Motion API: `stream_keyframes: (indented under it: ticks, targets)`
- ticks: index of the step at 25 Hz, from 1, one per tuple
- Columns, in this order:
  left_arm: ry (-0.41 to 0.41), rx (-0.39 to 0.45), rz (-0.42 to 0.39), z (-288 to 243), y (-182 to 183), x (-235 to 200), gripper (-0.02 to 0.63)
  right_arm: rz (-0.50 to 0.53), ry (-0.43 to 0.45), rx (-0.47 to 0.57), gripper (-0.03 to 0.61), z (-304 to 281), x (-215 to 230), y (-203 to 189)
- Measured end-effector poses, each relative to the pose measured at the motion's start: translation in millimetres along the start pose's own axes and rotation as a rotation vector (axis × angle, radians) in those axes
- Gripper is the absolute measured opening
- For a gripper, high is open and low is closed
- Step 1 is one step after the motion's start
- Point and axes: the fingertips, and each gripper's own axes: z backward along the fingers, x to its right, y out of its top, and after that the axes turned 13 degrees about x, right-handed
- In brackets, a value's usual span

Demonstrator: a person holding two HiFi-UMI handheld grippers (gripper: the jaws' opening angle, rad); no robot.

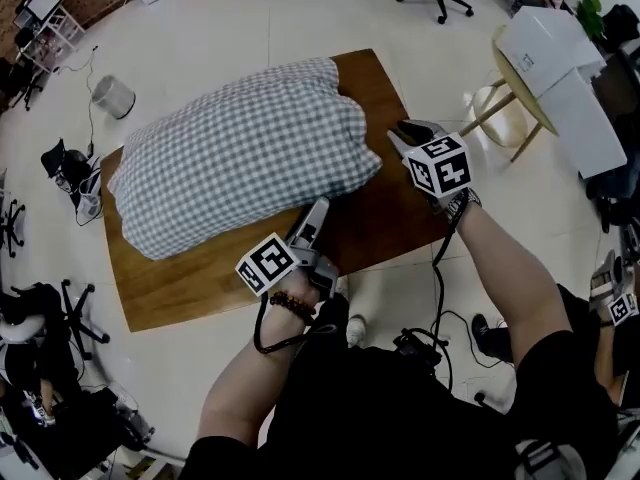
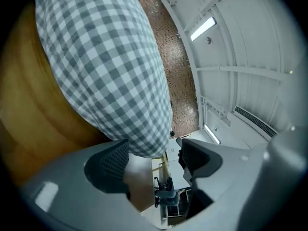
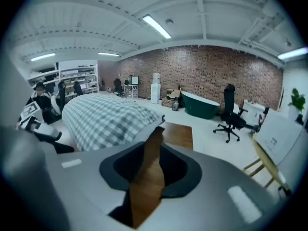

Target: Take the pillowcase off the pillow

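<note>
left gripper (image 1: 318, 208) beside checked pillow (image 1: 240, 153), stool (image 1: 518, 88), bin (image 1: 113, 96)

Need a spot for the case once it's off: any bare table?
Bare: the near strip between pillow and table edge; the right end, by the right gripper. Pillow crowds the middle and far side.

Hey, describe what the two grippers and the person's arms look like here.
The left gripper and right gripper are grey with dark pads, each bearing a white cube of black square markers and a black cable. Black short sleeves; a brown bead bracelet on the left wrist.
</note>
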Motion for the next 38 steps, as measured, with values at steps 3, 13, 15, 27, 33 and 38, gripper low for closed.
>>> stream_keyframes:
  ticks: [3,13,15,27,33,38]
  targets:
    - [0.014,-0.014,0.012,-10.6,-9.7,-12.6,0.364,-0.094,0.005,-0.065,0.101,-23.9,21.9,-30.7]
    - [0.034,-0.03,0.036,-43.8,-5.3,-42.5,0.387,-0.453,0.232,-0.135,0.188,-109.3,23.7,-67.4]
    - [0.039,-0.024,0.04,-46.2,4.8,-48.2,0.388,-0.545,0.335,-0.127,0.209,-119.3,2.9,-58.0]
    - [0.066,0.015,0.062,-41.0,35.1,-60.8,0.29,-0.739,0.669,-0.257,0.203,-114.7,-81.1,-42.0]
    - [0.091,0.027,0.097,-41.1,30.1,-59.8,0.141,-0.699,0.627,-0.254,0.018,-112.9,-67.4,-46.3]
    - [0.036,0.047,0.093,-36.8,36.0,-45.2,0.069,-0.591,0.488,-0.181,0.014,-100.8,-26.0,-32.5]
